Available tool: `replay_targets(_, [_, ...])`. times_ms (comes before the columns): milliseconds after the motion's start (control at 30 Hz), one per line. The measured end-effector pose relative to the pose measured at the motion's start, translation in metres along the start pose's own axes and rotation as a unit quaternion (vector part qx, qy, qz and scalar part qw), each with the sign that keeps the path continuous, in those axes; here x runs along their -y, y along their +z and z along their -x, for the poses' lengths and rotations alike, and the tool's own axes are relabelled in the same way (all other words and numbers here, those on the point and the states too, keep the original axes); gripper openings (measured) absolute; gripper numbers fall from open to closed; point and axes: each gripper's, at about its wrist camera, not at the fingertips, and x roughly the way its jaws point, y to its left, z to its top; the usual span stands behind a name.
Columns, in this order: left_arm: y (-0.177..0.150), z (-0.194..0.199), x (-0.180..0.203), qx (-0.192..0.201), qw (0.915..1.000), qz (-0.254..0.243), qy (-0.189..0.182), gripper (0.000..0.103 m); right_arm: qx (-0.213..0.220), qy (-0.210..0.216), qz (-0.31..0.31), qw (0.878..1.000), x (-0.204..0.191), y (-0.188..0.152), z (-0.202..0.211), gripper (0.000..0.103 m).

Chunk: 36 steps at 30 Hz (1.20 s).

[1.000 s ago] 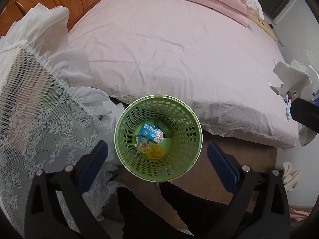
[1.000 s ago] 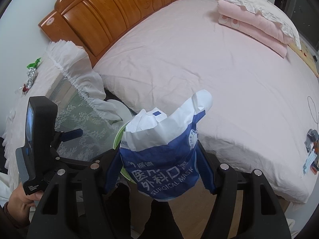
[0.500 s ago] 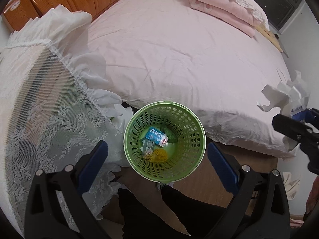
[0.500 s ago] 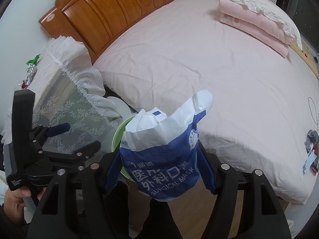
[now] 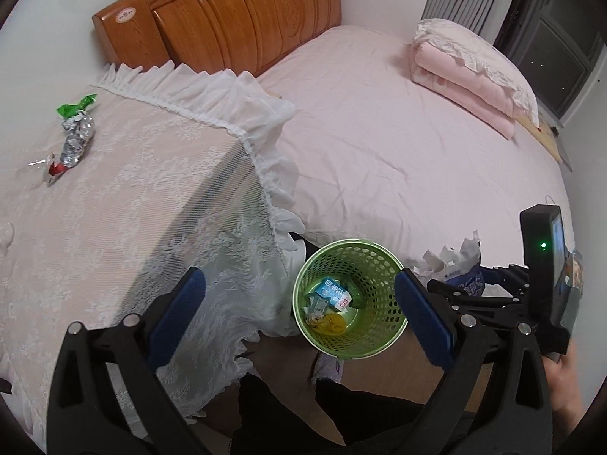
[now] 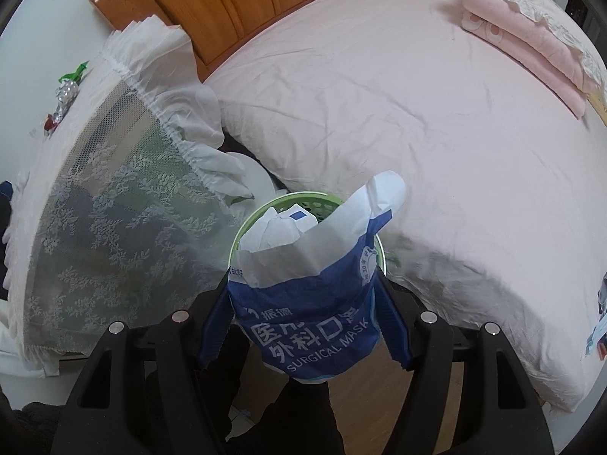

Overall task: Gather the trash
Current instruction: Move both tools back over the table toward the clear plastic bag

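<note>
Blue-and-white mask bag (image 6: pixel 303 303) sits pinched between pads of our right gripper (image 6: pixel 303 326), directly above green basket (image 5: pixel 349 299). Basket stands on floor against pink bed (image 5: pixel 398 144), beside lace-covered nightstand (image 5: pixel 125 204). Inside basket: small blue-white carton (image 5: pixel 334 292), yellow scrap (image 5: pixel 334 322). Our left gripper (image 5: pixel 303 322) hangs spread wide, nothing between pads, basket framed in gap. Silver wrapper (image 5: pixel 77 137) and green scrap (image 5: pixel 76 105) lie on nightstand top, well apart from basket. More litter (image 6: pixel 598 326) rests at bed's far edge.
</note>
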Motion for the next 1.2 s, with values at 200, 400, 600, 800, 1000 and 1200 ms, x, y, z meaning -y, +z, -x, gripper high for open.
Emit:
replay_targets(200, [0.002, 0.009, -0.010, 0.005, 0.9999, 0.005, 0.007, 0.095, -0.007, -0.007, 0.016, 1.000, -0.013, 0.000, -0.012, 0.074])
replay_targets(400, [0.001, 0.011, -0.010, 0.007, 0.9999, 0.006, 0.008, 0.095, -0.008, -0.028, 0.028, 0.999, -0.021, 0.004, -0.014, 0.101])
replay_targets(600, [0.001, 0.008, -0.010, 0.001, 1.0000, 0.008, 0.006, 0.095, -0.012, -0.025, 0.024, 0.999, -0.018, 0.007, -0.014, 0.101])
replay_targets(800, [0.001, 0.009, -0.013, 0.006, 0.9998, 0.014, 0.010, 0.095, -0.011, -0.023, 0.024, 0.999, -0.021, 0.010, -0.011, 0.101])
replay_targets(1000, [0.008, 0.028, -0.041, 0.030, 0.9981, 0.043, 0.032, 0.095, 0.022, -0.007, 0.053, 0.998, -0.052, 0.034, 0.021, 0.101])
replay_targets(1200, [0.024, 0.064, -0.101, 0.077, 0.9912, 0.080, 0.072, 0.095, 0.101, 0.029, 0.102, 0.989, -0.116, 0.074, 0.071, 0.101])
